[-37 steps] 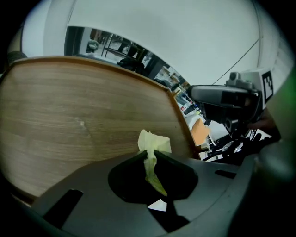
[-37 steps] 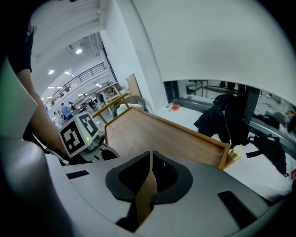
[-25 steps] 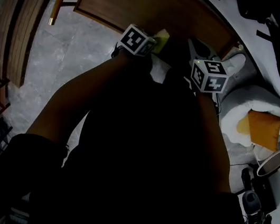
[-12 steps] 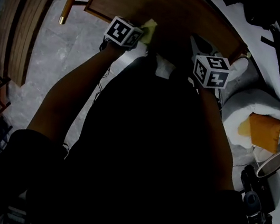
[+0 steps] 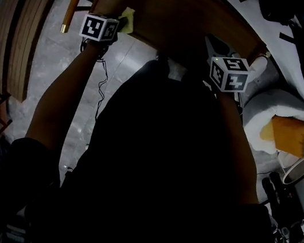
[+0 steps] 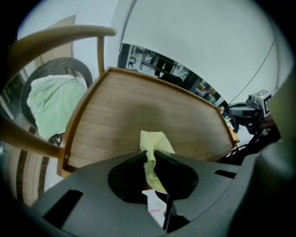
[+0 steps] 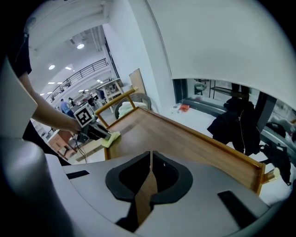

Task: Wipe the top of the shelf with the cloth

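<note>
Plainly, there was one yellow cloth (image 6: 155, 141), one wooden shelf (image 6: 138, 106) and two grippers, each with one marker cube. Beside the shelf stood one chair (image 6: 60, 33) with one green towel (image 6: 52, 109) on its seat.

Both of the person's arms reached forward from the body. The left arm stretched out to the shelf's near left corner, and the right arm was bent less far out, by the near edge toward the right.

The left gripper (image 6: 153, 156) was clamped on the cloth, which was pinched between its jaws with a crumpled fold sticking out past the tips. In the right gripper view the cloth met the shelf top at that left corner. The right gripper (image 7: 151, 161) hovered above the top, jaws pressed together with nothing between them, well apart from the cloth.
</note>
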The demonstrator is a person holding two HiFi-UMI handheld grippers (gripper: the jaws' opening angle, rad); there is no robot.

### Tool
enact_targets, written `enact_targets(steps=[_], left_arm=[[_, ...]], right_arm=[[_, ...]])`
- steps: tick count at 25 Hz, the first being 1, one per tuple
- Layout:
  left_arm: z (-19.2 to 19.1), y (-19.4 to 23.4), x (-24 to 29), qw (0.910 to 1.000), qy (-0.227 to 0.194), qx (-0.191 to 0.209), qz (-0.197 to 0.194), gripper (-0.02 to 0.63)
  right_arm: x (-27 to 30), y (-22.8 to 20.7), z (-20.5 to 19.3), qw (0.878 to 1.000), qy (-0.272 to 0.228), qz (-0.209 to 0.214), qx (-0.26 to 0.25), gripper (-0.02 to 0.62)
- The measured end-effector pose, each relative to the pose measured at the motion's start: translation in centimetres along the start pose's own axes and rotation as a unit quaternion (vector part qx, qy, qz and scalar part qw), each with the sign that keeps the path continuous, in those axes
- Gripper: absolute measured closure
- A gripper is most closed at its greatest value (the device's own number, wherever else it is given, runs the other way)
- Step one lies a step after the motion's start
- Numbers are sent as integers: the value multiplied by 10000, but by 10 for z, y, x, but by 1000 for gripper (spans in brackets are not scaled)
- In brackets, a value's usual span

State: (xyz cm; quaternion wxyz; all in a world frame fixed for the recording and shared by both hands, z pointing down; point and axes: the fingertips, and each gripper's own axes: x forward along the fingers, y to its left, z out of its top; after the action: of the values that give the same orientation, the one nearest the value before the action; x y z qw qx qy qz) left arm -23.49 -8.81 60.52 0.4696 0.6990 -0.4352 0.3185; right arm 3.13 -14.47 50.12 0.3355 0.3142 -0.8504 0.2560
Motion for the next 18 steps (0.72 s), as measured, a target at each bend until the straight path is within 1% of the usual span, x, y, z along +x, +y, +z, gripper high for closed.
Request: enact_targets(steps=[5,9,12,13,16,18], left_arm=[[5,37,-17,9990,-167,-221,352,563],[3,65,-27,9949,-349,-680,656,563],[2,83,-32,9922,-435,-732,908,563],[2,86,-33,9912,-457,-792,956,563],[2,85,-34,9881,-496,-1113,940,564],[1,86,-36,9863,-492,-1207,1014,563]], right_arm=[[-2,-2,3,10000,8,-18,-46,564],[-5,-2,0,10000,48,-4,-49,565],[-1,5,-3,9999,77,105,4,565],[1,9,-5,9998,94,163,-1,565],[2,19,-6,9994,117,313,-88,565],[1,21,-6,9992,94,361,-111,565]])
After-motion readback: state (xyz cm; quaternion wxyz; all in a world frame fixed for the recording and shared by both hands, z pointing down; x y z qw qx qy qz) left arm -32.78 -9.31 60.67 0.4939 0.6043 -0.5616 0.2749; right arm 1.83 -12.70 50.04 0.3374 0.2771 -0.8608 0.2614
